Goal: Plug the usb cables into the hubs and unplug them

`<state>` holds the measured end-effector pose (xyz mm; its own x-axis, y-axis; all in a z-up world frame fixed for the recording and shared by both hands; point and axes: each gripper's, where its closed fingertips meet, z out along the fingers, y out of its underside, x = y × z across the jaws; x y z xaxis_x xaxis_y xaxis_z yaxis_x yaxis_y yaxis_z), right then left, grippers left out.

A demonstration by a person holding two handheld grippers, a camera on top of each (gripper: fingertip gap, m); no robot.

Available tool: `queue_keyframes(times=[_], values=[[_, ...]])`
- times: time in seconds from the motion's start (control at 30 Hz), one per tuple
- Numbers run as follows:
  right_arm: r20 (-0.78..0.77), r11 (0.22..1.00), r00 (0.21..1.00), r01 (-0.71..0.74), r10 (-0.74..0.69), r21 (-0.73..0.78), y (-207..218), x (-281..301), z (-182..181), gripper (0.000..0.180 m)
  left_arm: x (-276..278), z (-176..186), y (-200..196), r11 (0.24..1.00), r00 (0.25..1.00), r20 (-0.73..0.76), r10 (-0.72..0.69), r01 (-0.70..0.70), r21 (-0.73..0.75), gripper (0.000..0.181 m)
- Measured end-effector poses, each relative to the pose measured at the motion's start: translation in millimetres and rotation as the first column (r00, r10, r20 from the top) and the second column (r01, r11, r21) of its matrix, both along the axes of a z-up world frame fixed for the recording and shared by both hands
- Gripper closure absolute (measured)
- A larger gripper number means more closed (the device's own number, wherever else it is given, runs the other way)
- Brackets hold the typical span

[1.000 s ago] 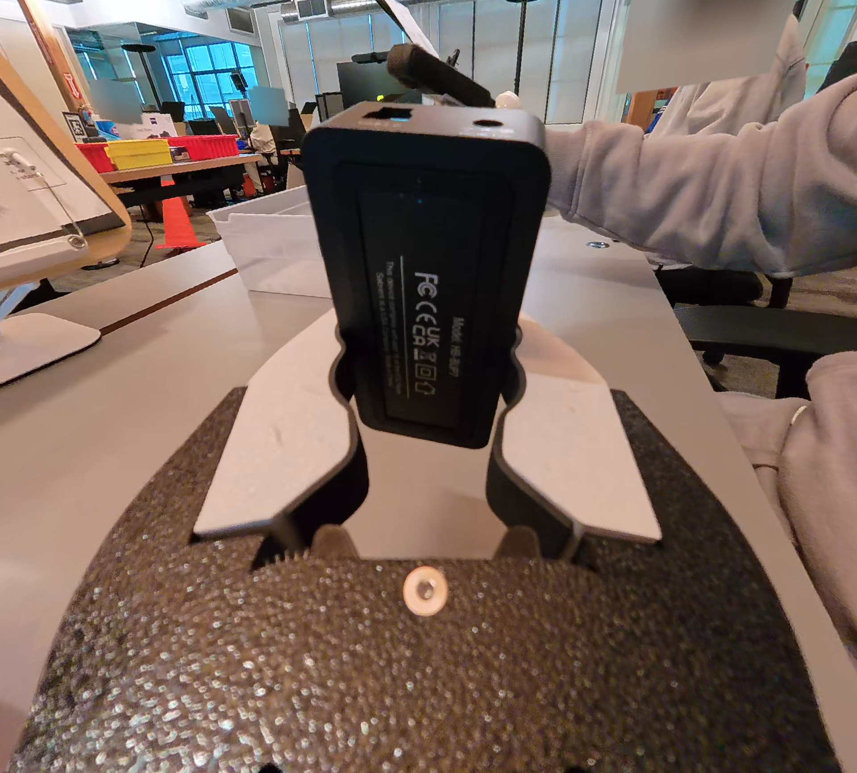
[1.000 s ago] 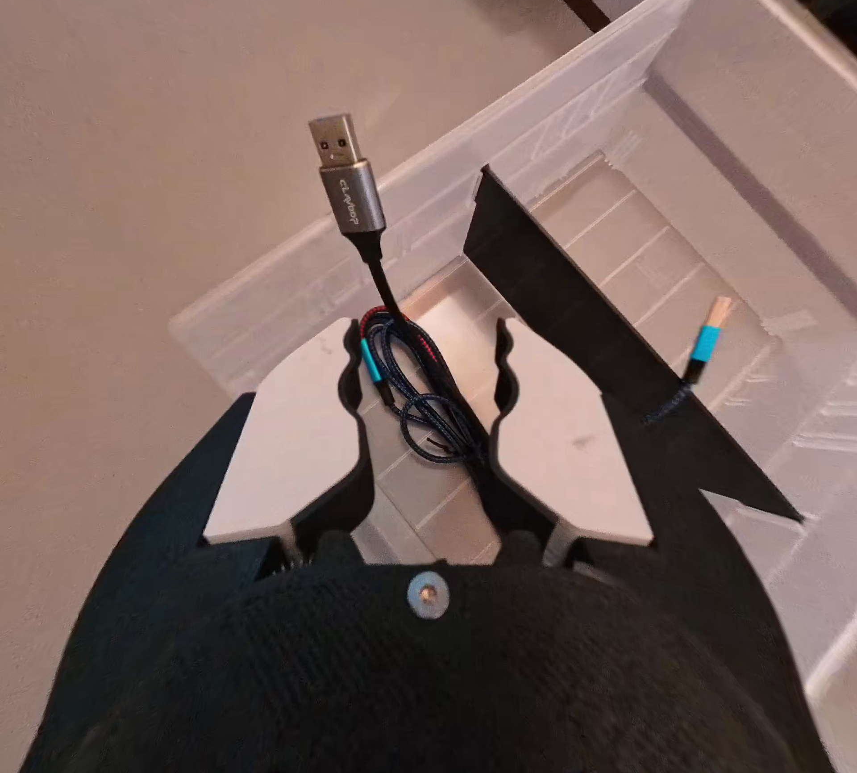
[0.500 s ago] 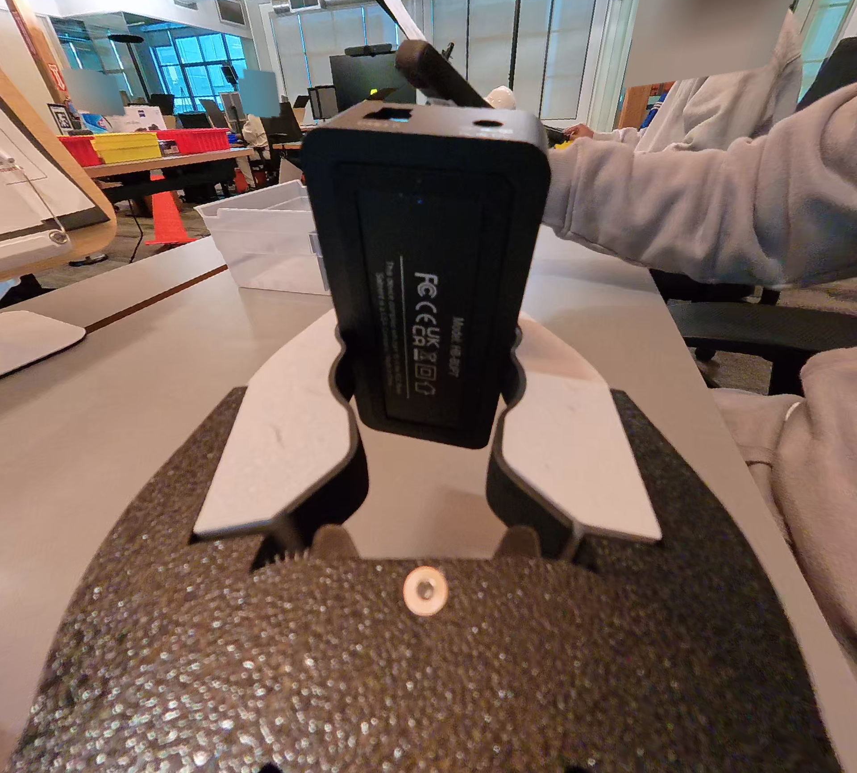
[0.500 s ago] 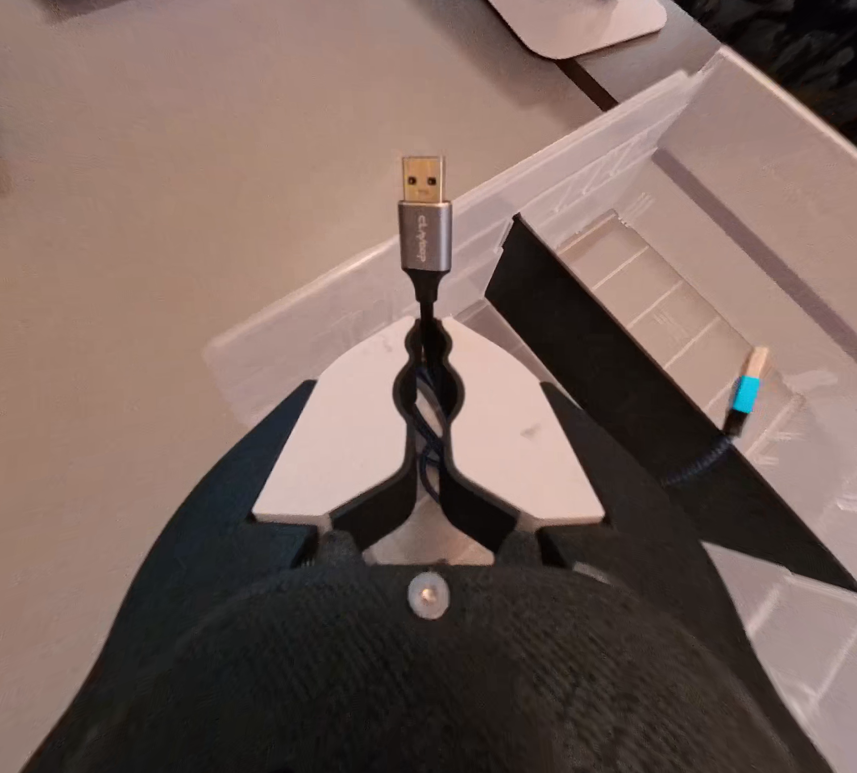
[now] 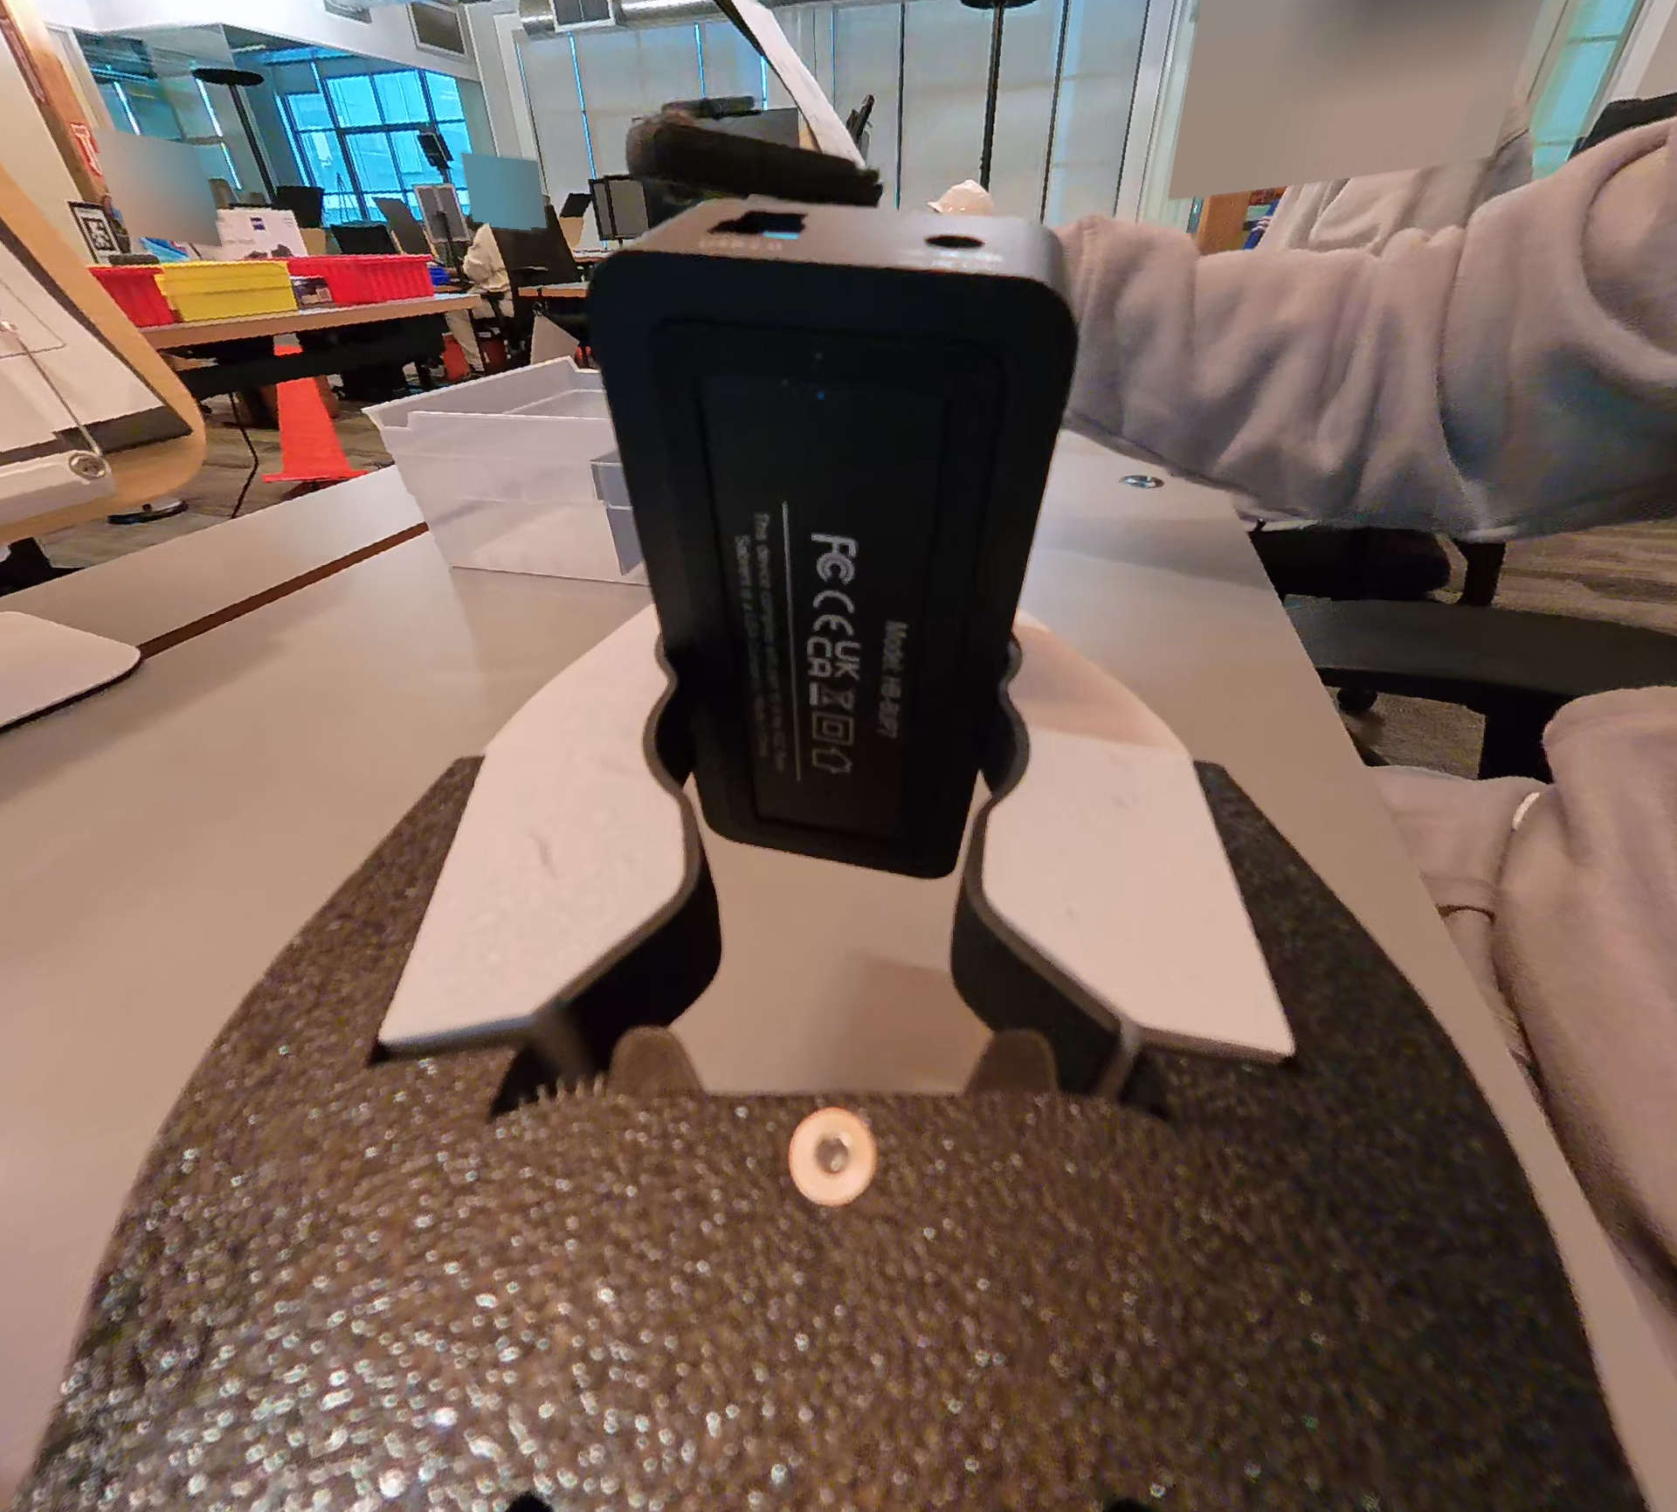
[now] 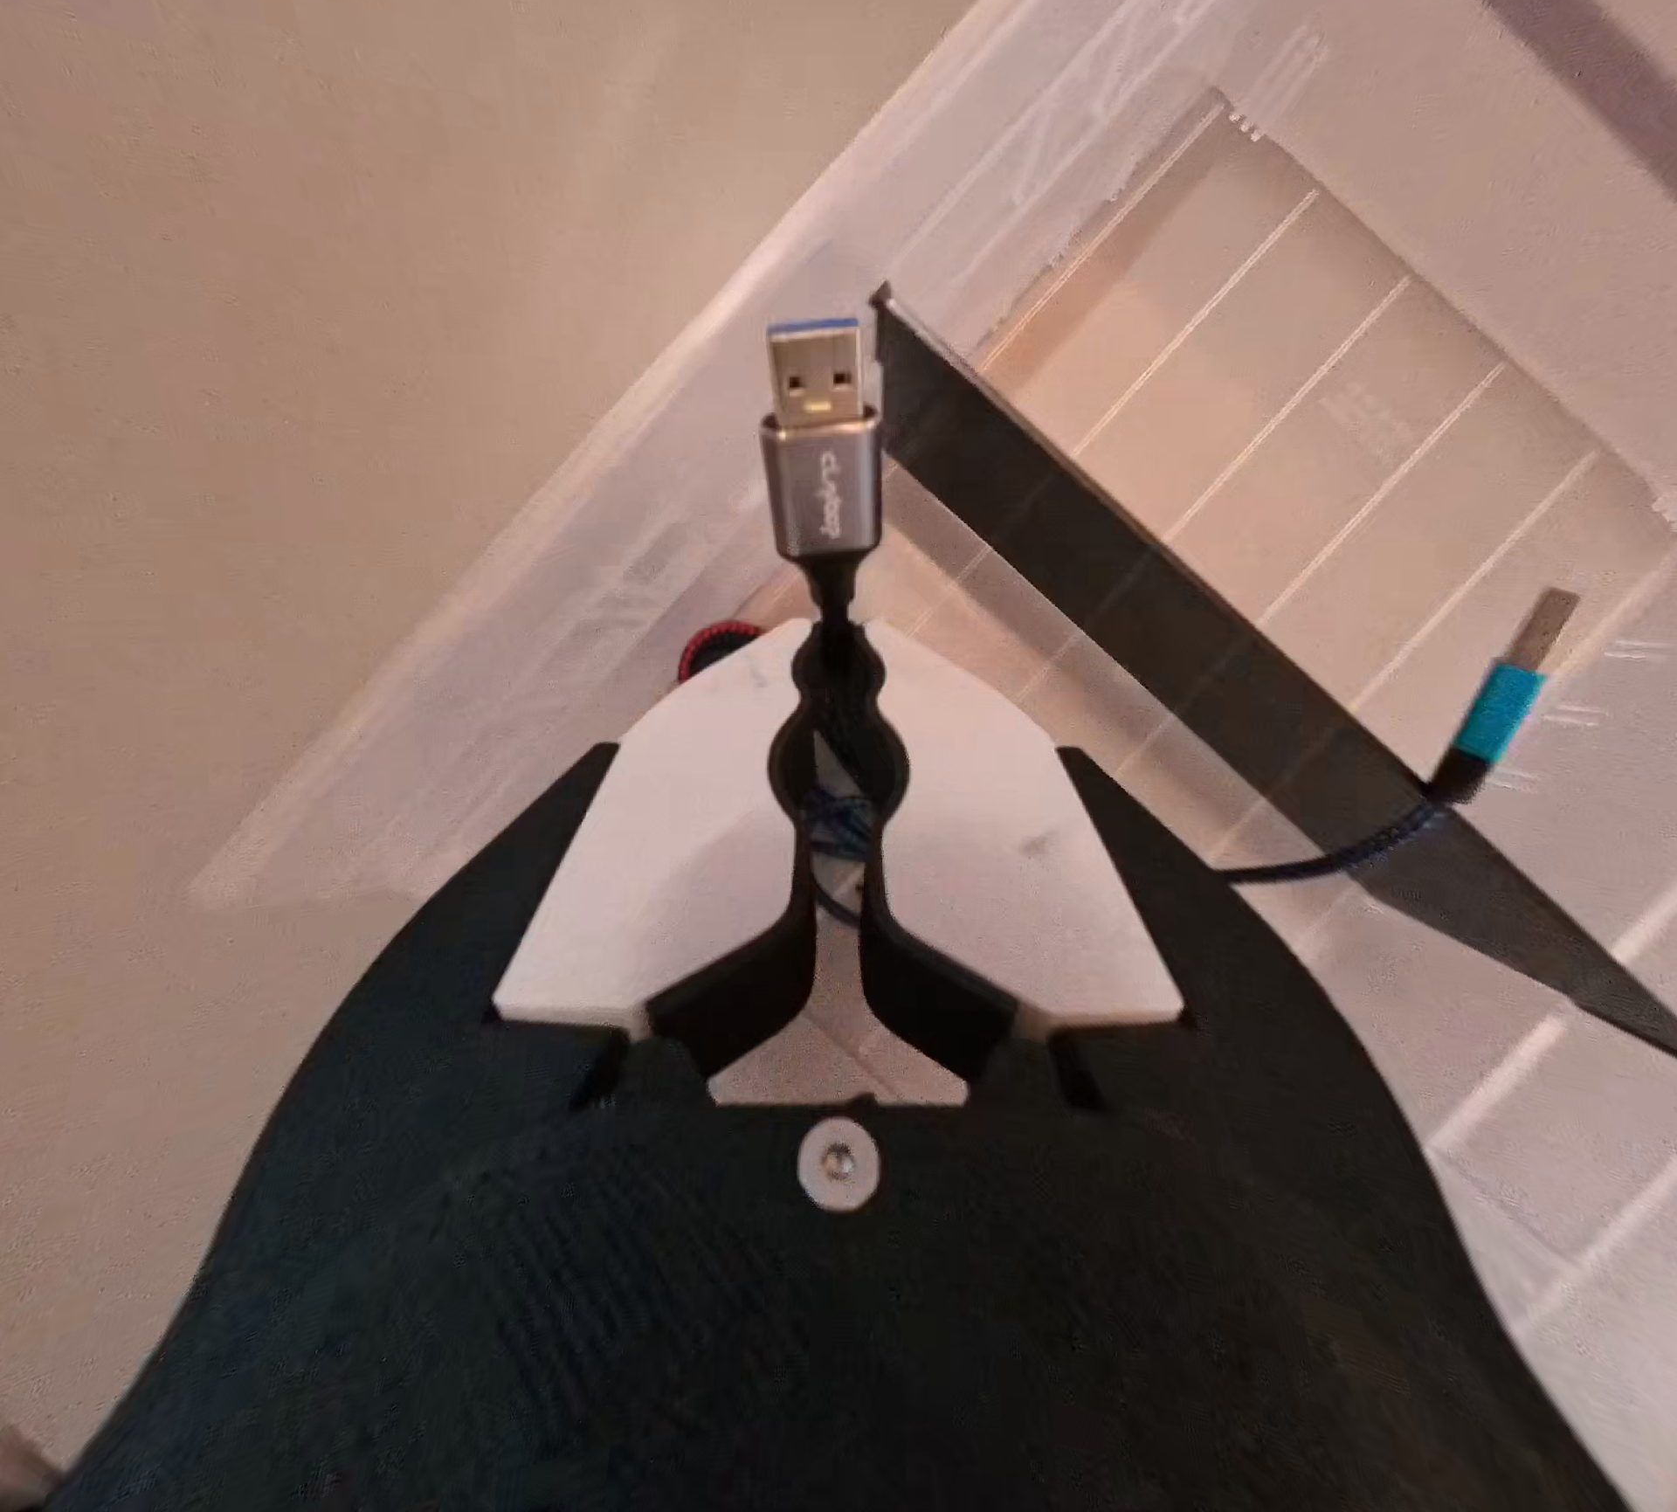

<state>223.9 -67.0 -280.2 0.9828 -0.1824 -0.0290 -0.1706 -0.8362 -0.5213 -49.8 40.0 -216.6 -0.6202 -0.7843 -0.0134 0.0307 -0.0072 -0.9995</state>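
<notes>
Left tongs [image 5: 830, 729] are clamping the black rectangular USB hub [image 5: 835, 525] by its lower sides, jaws only as wide as the hub body. Hub is standing upright above the grey worktop [image 5: 227, 788], labelled back panel facing my camera, port end pointing up and away. One rectangular port and one small round socket are showing on that top end.

Right tongs [image 6: 833, 647] are squeezing nearly shut on the dark braided USB cable [image 6: 830, 615], gripping just below the grey metal plug housing. Silver USB-A plug [image 6: 817, 375] is sticking straight out past the tips, contacts facing the camera. More dark blue cable is bunching in the gap behind the tips, and a loop of red braid [image 6: 712, 643] is peeking out just left of them.

Below the right tongs, a clear plastic bin [image 6: 635, 561] is sitting on the worktop, with a black divider panel [image 6: 1134, 579] running across it diagonally. A second cable with a teal plug housing [image 6: 1497, 715] is lying in the bin on the far side of the divider.

In the left wrist view the right tongs are showing only as a dark shape behind the hub's top; a person's arm in a pale grey sleeve [image 5: 1361, 379] is reaching in from the right toward it.
</notes>
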Motion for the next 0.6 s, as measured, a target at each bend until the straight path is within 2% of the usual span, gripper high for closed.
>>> queue_keyframes(times=[0.03,0.1,0.2,0.3,0.37,0.43,0.53,0.6], values=[[-0.038,0.999,0.999,0.039,-0.038,0.017,4,3,-4,0.175,0,1,1,1.000,1.000,0.002,0.002,-0.002,-0.004,0.118],[-0.086,0.998,0.994,0.061,-0.060,0.012,9,6,-14,0.175,-1,2,2,1.000,1.000,0.004,0.003,-0.003,-0.014,0.118],[-0.056,0.997,0.998,0.022,-0.026,-0.071,5,7,-31,0.173,-2,2,4,1.000,1.000,0.008,0.004,-0.004,-0.018,0.117],[0.085,0.978,0.996,0.038,-0.021,-0.206,-14,21,-44,0.148,-3,3,4,1.000,1.000,0.009,0.003,-0.003,-0.023,0.118],[0.122,0.990,0.992,0.054,-0.038,-0.132,-13,22,-28,0.136,-3,3,4,1.000,1.000,0.010,0.007,-0.007,-0.018,0.117],[0.156,0.998,0.986,0.061,-0.063,0.019,-10,18,4,0.127,-2,4,6,1.000,1.000,0.016,0.021,-0.021,-0.022,0.117],[0.258,0.975,0.961,0.043,-0.099,0.217,-15,11,53,0.114,-2,4,7,0.999,1.000,0.018,0.023,-0.023,-0.027,0.117],[0.312,0.958,0.945,0.004,-0.097,0.286,-20,0,71,0.105,-1,3,6,1.000,1.000,0.015,0.019,-0.019,-0.021,0.117]])
